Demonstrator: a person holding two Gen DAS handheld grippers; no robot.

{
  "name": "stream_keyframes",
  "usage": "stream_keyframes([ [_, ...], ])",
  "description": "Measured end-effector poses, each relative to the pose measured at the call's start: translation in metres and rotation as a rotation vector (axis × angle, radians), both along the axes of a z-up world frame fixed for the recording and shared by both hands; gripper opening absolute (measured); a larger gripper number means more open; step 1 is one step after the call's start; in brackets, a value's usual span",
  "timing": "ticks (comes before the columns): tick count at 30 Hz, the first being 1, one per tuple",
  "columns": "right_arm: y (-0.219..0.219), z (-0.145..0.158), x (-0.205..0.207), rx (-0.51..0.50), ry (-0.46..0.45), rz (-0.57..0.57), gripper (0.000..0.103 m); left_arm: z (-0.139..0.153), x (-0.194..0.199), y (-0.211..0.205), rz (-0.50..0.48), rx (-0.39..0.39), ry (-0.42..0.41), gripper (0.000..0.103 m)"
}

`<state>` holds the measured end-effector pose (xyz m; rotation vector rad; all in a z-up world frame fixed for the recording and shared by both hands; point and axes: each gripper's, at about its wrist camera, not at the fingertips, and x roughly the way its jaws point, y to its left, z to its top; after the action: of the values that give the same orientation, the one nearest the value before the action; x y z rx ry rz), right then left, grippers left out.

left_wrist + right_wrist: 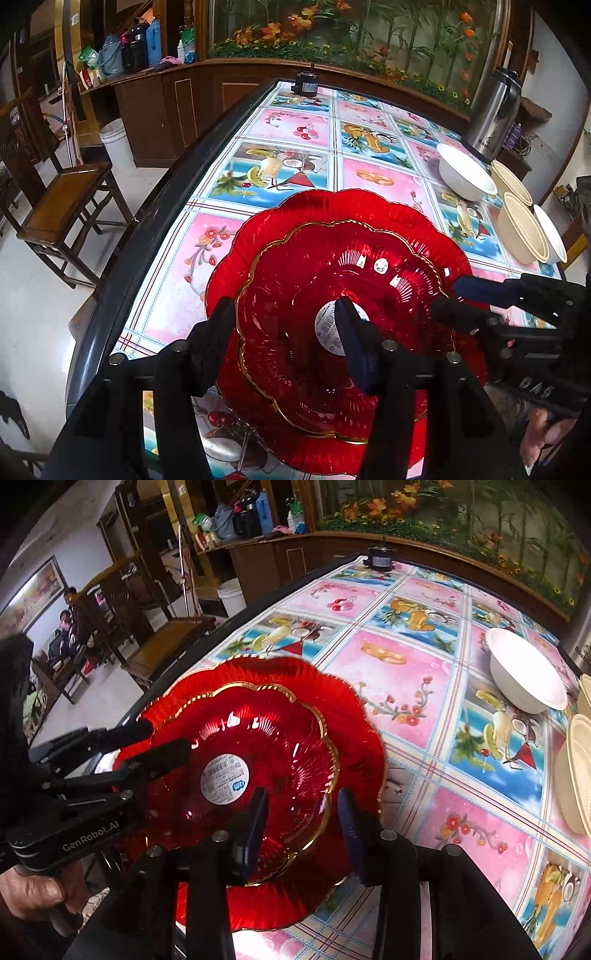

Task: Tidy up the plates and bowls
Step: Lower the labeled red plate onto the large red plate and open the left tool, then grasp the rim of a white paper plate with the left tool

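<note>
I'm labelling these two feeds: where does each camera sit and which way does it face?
Left wrist: on the left gripper, facing down at the red plates; right gripper at right.
Right wrist: on the right gripper, facing down at the plates from the opposite side; left gripper, hand at left.
Shared: plates, white bowl, tablecloth.

Both wrist views look steeply down, close over the stacked red plates (332,280) from opposite sides; each shows the other gripper, the white bowl (524,672) and table (424,602)
</note>
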<state>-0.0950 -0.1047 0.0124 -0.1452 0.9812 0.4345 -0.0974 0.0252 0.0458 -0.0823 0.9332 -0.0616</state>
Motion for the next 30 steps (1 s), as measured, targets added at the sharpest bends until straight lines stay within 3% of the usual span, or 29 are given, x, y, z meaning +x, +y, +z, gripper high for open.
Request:
stream_keyframes([
  [2, -0.006, 0.005, 0.0, 0.022, -0.006, -0.017, 0.047, 0.001, 0.0, 0.001, 0.002, -0.006, -0.001, 0.055],
  [8, -0.025, 0.016, 0.0, 0.115, -0.006, -0.033, 0.047, 0.002, -0.001, -0.002, -0.002, -0.009, -0.004, 0.055],
  [18, -0.053, 0.024, 0.002, 0.182, -0.022, -0.09, 0.048, 0.013, -0.005, -0.008, -0.007, -0.004, -0.023, 0.055],
  [30, -0.119, 0.029, 0.029, 0.258, -0.045, -0.23, 0.048, 0.029, 0.003, -0.059, -0.139, -0.03, -0.021, 0.055],
])
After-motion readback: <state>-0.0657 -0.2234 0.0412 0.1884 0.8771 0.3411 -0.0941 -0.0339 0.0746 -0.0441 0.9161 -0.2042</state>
